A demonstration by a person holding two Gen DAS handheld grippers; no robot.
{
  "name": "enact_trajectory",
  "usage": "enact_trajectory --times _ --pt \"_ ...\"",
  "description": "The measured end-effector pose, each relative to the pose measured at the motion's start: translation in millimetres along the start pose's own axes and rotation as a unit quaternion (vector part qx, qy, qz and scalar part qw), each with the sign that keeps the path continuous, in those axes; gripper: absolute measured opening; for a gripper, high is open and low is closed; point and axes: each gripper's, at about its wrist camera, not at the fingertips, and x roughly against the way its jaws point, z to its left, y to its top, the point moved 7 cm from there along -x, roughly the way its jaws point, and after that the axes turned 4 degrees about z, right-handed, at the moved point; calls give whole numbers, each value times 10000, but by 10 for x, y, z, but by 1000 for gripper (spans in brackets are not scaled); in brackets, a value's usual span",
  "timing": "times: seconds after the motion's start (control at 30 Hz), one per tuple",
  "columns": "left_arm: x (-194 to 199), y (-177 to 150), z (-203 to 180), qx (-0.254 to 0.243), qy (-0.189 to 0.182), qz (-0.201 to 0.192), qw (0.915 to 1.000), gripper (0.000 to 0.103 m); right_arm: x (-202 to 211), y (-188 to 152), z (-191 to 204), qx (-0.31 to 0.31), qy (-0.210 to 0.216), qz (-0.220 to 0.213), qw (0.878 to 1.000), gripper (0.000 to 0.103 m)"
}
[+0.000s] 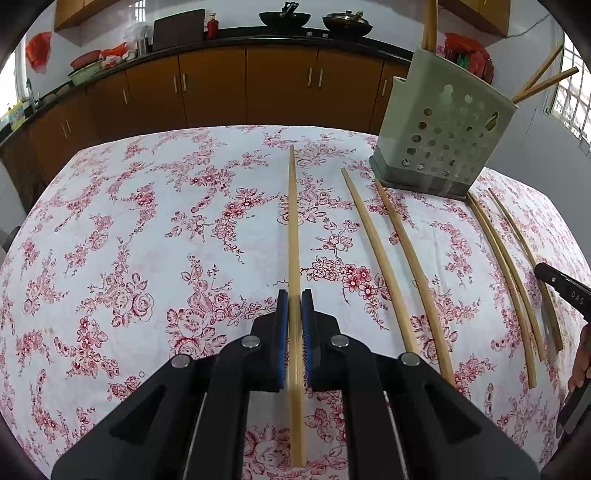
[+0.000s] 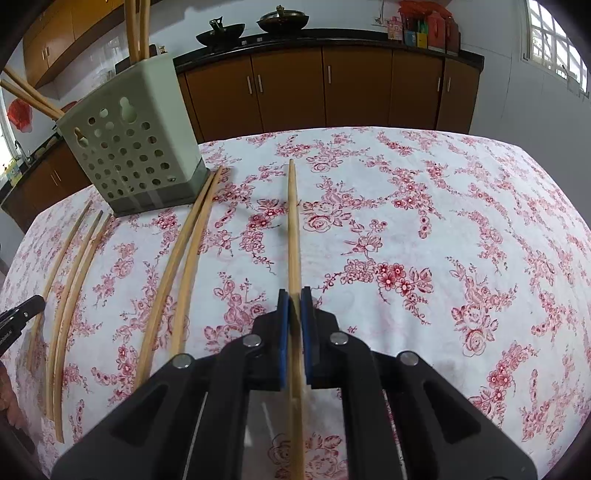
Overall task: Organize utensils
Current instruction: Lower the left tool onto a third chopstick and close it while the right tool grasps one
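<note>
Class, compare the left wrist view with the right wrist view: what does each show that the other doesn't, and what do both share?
Left only: red bag hanging on the wall, left gripper shut on a chopstick. Right only: colourful boxes on the counter, right gripper shut on another chopstick. Both: green holder with chopsticks in it, loose chopsticks on the floral cloth, two woks.

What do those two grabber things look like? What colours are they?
Both match. The left gripper and right gripper are black plastic, with angular arms, round silver bolts and blue pads lining the jaws. White letters are printed on the right gripper where the left camera sees it. A bit of bare hand shows; no sleeves are visible.
</note>
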Motion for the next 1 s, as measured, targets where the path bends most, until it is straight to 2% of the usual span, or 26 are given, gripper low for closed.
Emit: enact_trajectory --times 0.77,1.0 --pt "43 -28 29 31 -42 -2 10000 9 18 -21 2 -74 57 14 10000 8" --pt "96 -121 -41 -245 -28 33 9997 9 175 -214 -24 -14 101 32 9999 8"
